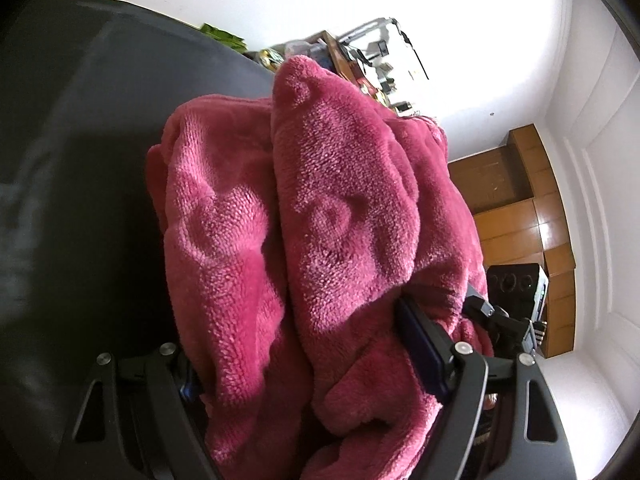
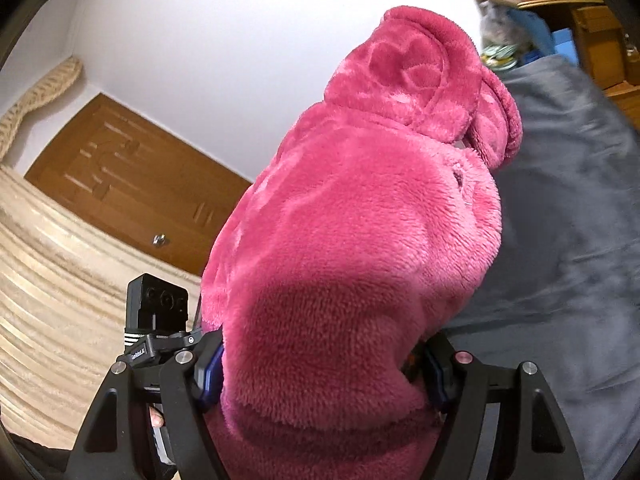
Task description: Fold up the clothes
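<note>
One dark grey bedcover (image 2: 568, 200) fills the widest stretch of both wrist views, and above it hangs one pink fleece garment (image 1: 320, 200), bundled thick and raised clear of the cover between the two grippers. In the right wrist view its rounded hood (image 2: 424, 68) stands at the top of the bundle, with one embossed ring pattern plain on it; the left wrist view shows two thick folds side by side, each with a ring pressed into the pile. One cream ribbed blanket (image 2: 52, 260) lies at the left of the right wrist view, under one brown wooden door (image 2: 132, 184) with a single metal knob (image 2: 160, 240). One wooden desk (image 2: 560, 4) loaded with small clutter sits at the far edge of the bed, too blurred to count what is on it. Two grippers are at work. The left gripper (image 1: 316, 364) stands wide, with the fleece packed between its two fingers and pressed against the blue pad (image 1: 420, 344) on the right one, so it is grasping the garment. The right gripper (image 2: 324, 360) likewise clasps a thick wad of fleece between its two blue pads (image 2: 210, 368). Each view shows the other gripper's black camera block beside the cloth.
</note>
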Demonstrator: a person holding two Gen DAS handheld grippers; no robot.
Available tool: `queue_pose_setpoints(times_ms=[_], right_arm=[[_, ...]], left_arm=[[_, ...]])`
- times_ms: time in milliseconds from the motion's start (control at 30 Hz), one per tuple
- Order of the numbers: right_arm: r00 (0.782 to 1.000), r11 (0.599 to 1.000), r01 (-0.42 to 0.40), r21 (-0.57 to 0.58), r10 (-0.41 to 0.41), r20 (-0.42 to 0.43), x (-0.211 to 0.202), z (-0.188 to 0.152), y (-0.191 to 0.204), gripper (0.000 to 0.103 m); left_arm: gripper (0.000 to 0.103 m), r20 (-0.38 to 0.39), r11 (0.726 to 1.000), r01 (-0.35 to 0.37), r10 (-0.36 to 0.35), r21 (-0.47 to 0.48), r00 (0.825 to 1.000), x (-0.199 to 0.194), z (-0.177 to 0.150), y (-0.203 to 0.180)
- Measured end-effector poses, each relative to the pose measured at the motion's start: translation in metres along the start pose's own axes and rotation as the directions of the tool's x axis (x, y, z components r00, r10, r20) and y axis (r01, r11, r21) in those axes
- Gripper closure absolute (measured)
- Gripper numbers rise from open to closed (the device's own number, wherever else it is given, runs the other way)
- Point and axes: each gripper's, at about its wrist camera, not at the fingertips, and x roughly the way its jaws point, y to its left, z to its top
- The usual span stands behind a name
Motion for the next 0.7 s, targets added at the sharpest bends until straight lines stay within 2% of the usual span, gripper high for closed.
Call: queue_pose_setpoints(times_ms=[133, 300, 367, 567, 700], right_arm=[[0.999, 1.0, 0.017, 0.015, -0.017, 0.028, -0.012, 0.009, -0.031, 0.026], [0.999, 0.999, 0.023, 0.04, -0.024, 0.034, 0.015, 0.024, -0.059, 0.025], [0.999, 0.999, 0.029, 0.04, -0.03, 0.031, 0.029, 0.029, -0.071, 0.025], [0.994, 0.994, 0.111, 0.02, -0.111, -0.02, 0.072, 0.021, -0.102, 0.019], [0.987, 0.987, 0.159, 0.027, -0.159, -0.017, 0.09, 0.006, -0.095, 0.012]], left_arm=[[0.019, -0.012, 1.0, -0.015, 0.015, 0.02, 1.0, 0.031, 0.021, -0.014], [0.019, -0.019, 0.997, -0.067, 0.068, 0.04, 0.997, 0.091, 0.044, -0.04], [0.019, -0.02, 0.994, -0.096, 0.097, 0.046, 0.995, 0.102, 0.051, -0.036], [0.018, -0.044, 0.976, -0.207, 0.211, 0.074, 0.977, 0.123, 0.05, -0.021], [0.011, -0.047, 0.953, -0.274, 0.282, 0.126, 0.958, 0.126, 0.044, -0.022]])
